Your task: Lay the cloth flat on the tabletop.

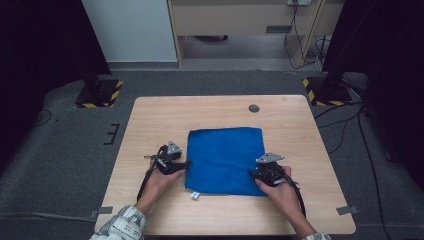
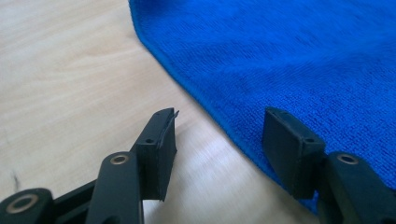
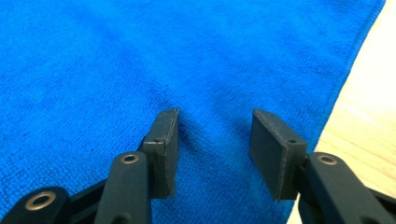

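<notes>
A blue cloth [image 1: 225, 159] lies flat on the wooden table [image 1: 150, 120], with a small white tag [image 1: 195, 195] at its near left corner. My left gripper [image 1: 186, 165] is at the cloth's left edge, open. In the left gripper view its jaws straddle the hem of the cloth [image 2: 280, 56], one over wood and one over fabric, left gripper [image 2: 219, 140]. My right gripper [image 1: 253, 174] rests over the cloth's near right part, open. In the right gripper view both jaws stand apart on the blue cloth [image 3: 116, 60], right gripper [image 3: 214, 140], close to its right hem.
A round grey grommet [image 1: 254, 108] sits in the table near its far edge. Bare wood surrounds the cloth on all sides. Black stands with yellow-striped bases [image 1: 100, 92] flank the table on the floor. Cables [image 1: 350, 125] trail at the right.
</notes>
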A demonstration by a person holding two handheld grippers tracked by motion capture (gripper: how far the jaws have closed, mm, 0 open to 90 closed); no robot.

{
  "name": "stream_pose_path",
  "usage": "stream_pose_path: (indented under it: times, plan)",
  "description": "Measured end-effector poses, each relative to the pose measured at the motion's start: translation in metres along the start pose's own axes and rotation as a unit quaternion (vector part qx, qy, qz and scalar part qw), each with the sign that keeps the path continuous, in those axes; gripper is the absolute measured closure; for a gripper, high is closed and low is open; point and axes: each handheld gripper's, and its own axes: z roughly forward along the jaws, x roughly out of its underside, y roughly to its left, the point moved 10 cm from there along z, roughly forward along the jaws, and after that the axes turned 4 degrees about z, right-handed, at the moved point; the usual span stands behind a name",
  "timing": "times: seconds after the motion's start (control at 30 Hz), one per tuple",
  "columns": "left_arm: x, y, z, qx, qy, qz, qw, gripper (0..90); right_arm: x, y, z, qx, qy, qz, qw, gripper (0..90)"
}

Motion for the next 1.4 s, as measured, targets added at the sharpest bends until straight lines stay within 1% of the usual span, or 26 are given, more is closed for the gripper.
stream_pose_path:
  times: [0.13, 0.2, 0.23, 0.27, 0.3, 0.33, 0.37, 0.4, 0.43, 0.47, 0.53, 0.6, 0.63, 0.67, 0.73, 0.77, 0.8, 0.83, 0.9, 0.97, 1.0, 1.03, 1.07, 1.17, 1.3, 1.4]
  plan:
    - [-0.006, 0.006, 0.007, -0.011, -0.003, 0.005, 0.9999, 44.8, -0.004, -0.004, 0.003, 0.009, 0.0, 0.001, 1.0, 50.6]
    - [-0.007, 0.006, 0.008, -0.011, -0.006, 0.002, 0.9999, 46.1, -0.005, -0.007, 0.005, 0.011, -0.001, 0.004, 0.9999, 48.0]
    - [-0.006, 0.006, 0.007, -0.012, -0.004, 0.006, 0.9999, 46.4, -0.004, -0.008, 0.005, 0.01, 0.002, 0.011, 0.9999, 47.5]
    - [-0.005, 0.005, 0.005, -0.011, -0.001, 0.005, 0.9999, 46.3, -0.004, -0.007, 0.004, 0.01, 0.004, 0.011, 0.9999, 46.6]
    - [-0.004, 0.004, 0.003, -0.011, 0.003, 0.006, 0.9999, 46.2, -0.003, -0.006, 0.002, 0.012, 0.005, 0.007, 0.9999, 44.9]
    - [-0.002, 0.005, 0.001, -0.017, 0.008, 0.003, 0.9998, 44.5, -0.002, -0.004, 0.0, 0.009, 0.006, 0.005, 0.9999, 43.2]
    - [-0.002, 0.005, 0.001, -0.017, 0.008, 0.003, 0.9998, 41.1, -0.002, -0.004, 0.0, 0.009, 0.006, 0.005, 0.9999, 43.2]
    - [-0.001, 0.004, -0.002, -0.018, 0.008, -0.003, 0.9998, 41.1, -0.002, -0.002, -0.003, 0.004, 0.002, 0.002, 1.0, 42.1]
    - [0.0, 0.001, -0.011, -0.014, -0.001, -0.003, 0.9999, 39.6, -0.004, 0.003, -0.012, -0.002, -0.012, 0.0, 0.9999, 41.8]
    - [0.001, 0.0, -0.014, -0.013, -0.004, -0.002, 0.9999, 39.7, -0.004, 0.005, -0.017, -0.007, -0.015, -0.001, 0.9999, 41.3]
    - [0.004, -0.006, -0.023, -0.002, -0.008, -0.017, 0.9998, 38.8, -0.002, 0.006, -0.026, -0.006, -0.016, -0.004, 0.9998, 41.4]
    - [0.005, -0.009, -0.026, 0.002, -0.013, -0.02, 0.9997, 39.0, 0.001, 0.005, -0.028, -0.003, -0.012, 0.001, 0.9999, 41.4]
    - [0.007, -0.014, -0.031, 0.01, -0.013, -0.02, 0.9997, 39.1, 0.004, 0.003, -0.03, -0.001, -0.008, 0.006, 0.9999, 41.3]
    - [0.009, -0.024, -0.038, 0.024, -0.015, -0.02, 0.9994, 38.3, 0.011, 0.0, -0.036, -0.001, -0.005, 0.014, 0.9999, 42.2]
    - [0.012, -0.033, -0.045, 0.033, -0.017, -0.013, 0.9992, 38.3, 0.017, -0.002, -0.042, 0.001, -0.002, 0.016, 0.9999, 41.5]
    - [0.014, -0.038, -0.048, 0.036, -0.016, -0.006, 0.9992, 38.3, 0.019, -0.003, -0.045, 0.001, -0.002, 0.02, 0.9998, 40.8]
    - [0.016, -0.042, -0.048, 0.038, -0.013, 0.0, 0.9992, 38.1, 0.023, -0.004, -0.047, 0.004, 0.004, 0.021, 0.9998, 40.4]
    - [0.02, -0.045, -0.048, 0.039, -0.006, 0.005, 0.9992, 37.9, 0.027, -0.006, -0.047, 0.01, 0.011, 0.014, 0.9998, 39.6]
    - [0.026, -0.051, -0.046, 0.042, 0.011, 0.023, 0.9988, 38.0, 0.033, -0.006, -0.046, 0.011, 0.022, 0.012, 0.9996, 37.5]
    - [0.032, -0.054, -0.044, 0.039, 0.026, 0.039, 0.9981, 38.0, 0.037, -0.006, -0.043, 0.019, 0.03, 0.003, 0.9994, 35.5]
    - [0.032, -0.054, -0.044, 0.039, 0.026, 0.039, 0.9981, 38.1, 0.037, -0.006, -0.043, 0.019, 0.03, 0.003, 0.9994, 35.5]
    - [0.035, -0.056, -0.044, 0.043, 0.028, 0.041, 0.9978, 38.1, 0.04, -0.004, -0.042, 0.017, 0.041, 0.004, 0.999, 34.2]
    - [0.035, -0.056, -0.044, 0.043, 0.028, 0.041, 0.9978, 38.2, 0.041, -0.003, -0.042, 0.022, 0.035, 0.003, 0.9991, 34.2]
    - [0.04, -0.059, -0.05, 0.046, 0.032, 0.04, 0.9976, 38.1, 0.044, 0.0, -0.045, 0.026, 0.036, -0.003, 0.999, 33.9]
    - [0.046, -0.063, -0.056, 0.052, 0.034, 0.042, 0.9972, 38.2, 0.051, 0.004, -0.051, 0.014, 0.038, 0.005, 0.9992, 33.2]
    - [0.047, -0.061, -0.058, 0.054, 0.036, 0.039, 0.9971, 37.4, 0.054, 0.006, -0.054, 0.01, 0.041, 0.011, 0.9991, 33.2]
